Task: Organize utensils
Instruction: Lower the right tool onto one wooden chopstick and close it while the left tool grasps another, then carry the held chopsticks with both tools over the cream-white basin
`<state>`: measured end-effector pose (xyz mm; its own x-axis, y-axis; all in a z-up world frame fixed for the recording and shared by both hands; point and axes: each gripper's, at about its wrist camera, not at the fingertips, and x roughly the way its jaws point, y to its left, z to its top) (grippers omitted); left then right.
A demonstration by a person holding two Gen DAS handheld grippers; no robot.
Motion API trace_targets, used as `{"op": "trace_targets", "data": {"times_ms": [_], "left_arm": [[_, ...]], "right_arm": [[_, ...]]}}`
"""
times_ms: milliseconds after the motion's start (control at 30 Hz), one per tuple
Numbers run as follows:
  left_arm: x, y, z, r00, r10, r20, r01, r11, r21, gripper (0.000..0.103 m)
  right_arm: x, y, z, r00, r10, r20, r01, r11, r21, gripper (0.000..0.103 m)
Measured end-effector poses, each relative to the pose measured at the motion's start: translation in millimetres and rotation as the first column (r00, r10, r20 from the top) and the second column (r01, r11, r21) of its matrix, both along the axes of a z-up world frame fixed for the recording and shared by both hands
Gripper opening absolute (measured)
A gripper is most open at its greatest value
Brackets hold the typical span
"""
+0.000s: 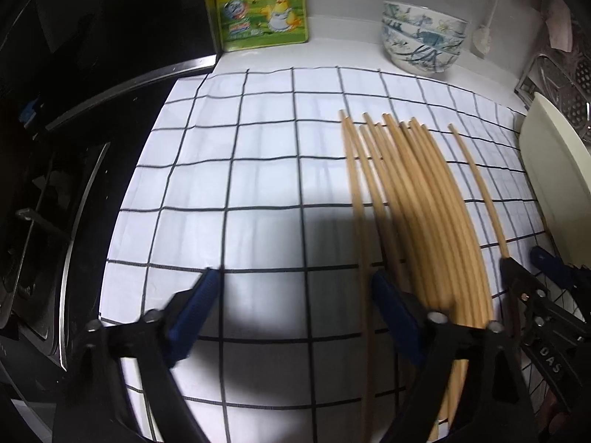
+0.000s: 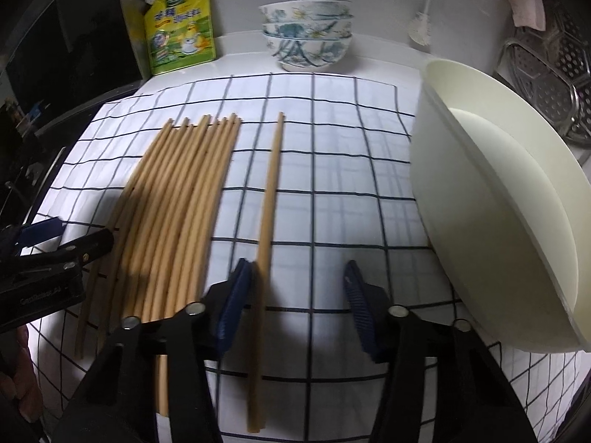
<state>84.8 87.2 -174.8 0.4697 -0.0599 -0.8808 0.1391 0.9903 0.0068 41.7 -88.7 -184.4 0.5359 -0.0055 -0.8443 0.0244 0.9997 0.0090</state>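
- On a white cloth (image 1: 258,192) with a dark grid: a bundle of chopsticks (image 1: 417,214) lying side by side, tips pointing away toward the back wall.
- A little to the right of the bundle, apart from it: a lone chopstick (image 2: 271,184), roughly parallel to the rest.
- Left gripper (image 1: 295,295): part open, blue-padded jaws spread over bare cloth and the leftmost sticks; right pad lying among the left edge of the bundle, one stick inside the gap; nothing clamped.
- Right gripper (image 2: 295,288): part open, straddling the near end of the lone chopstick; stick touching or just beside the left pad, clear of the right one; no squeeze visible.
- Both grippers angled down at the near ends of the sticks, close together; each one's tips visible at the edge of the other's view.
- Right of the cloth: a cream tub (image 2: 480,192) tipped toward the sticks, near the right gripper.
- At the back: stacked floral bowls (image 1: 424,37) and a yellow-green pouch (image 1: 258,3) upright against the wall.
- Far left: a dark stove top (image 1: 55,184).
- Far right: a perforated metal rack (image 2: 546,85).
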Motion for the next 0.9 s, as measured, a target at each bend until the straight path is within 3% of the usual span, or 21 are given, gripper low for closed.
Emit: {"op": "trace_targets", "data": {"times_ms": [67,167,200,267,533,900], "left_arm": [[-1,-4,3,1.0,-0.014,0.001,0.014,1.0,-0.004,0.058],[0,-7,6,1.0,-0.021,-0.001,0.021,1.0,-0.014,0.029],[1,-6,6,1.0,-0.021,-0.005,0.02,1.0,-0.02,0.019],[3,-4,7,1.0,-0.022,-0.018,0.021,0.999,-0.043,0.008],[-1,1,14,0.998,-0.043,-0.041,0.04,0.996,-0.076,0.007],[-20,-28,84,0.989,-0.141,0.044,0.145,0.984,-0.102,0.007]], "right_arm": [[0,3,1,1.0,0.017,0.001,-0.017,1.0,-0.001,0.035],[1,12,2,0.999,0.051,-0.007,-0.051,0.999,-0.009,0.01],[2,13,3,0.998,0.054,-0.011,-0.054,0.998,-0.016,0.007],[3,14,3,0.998,0.056,-0.017,-0.056,0.998,-0.014,0.006],[0,8,17,0.999,0.031,-0.022,-0.03,0.998,0.056,0.006],[-22,-7,81,0.998,0.006,0.07,-0.017,0.987,0.157,0.006]]}}
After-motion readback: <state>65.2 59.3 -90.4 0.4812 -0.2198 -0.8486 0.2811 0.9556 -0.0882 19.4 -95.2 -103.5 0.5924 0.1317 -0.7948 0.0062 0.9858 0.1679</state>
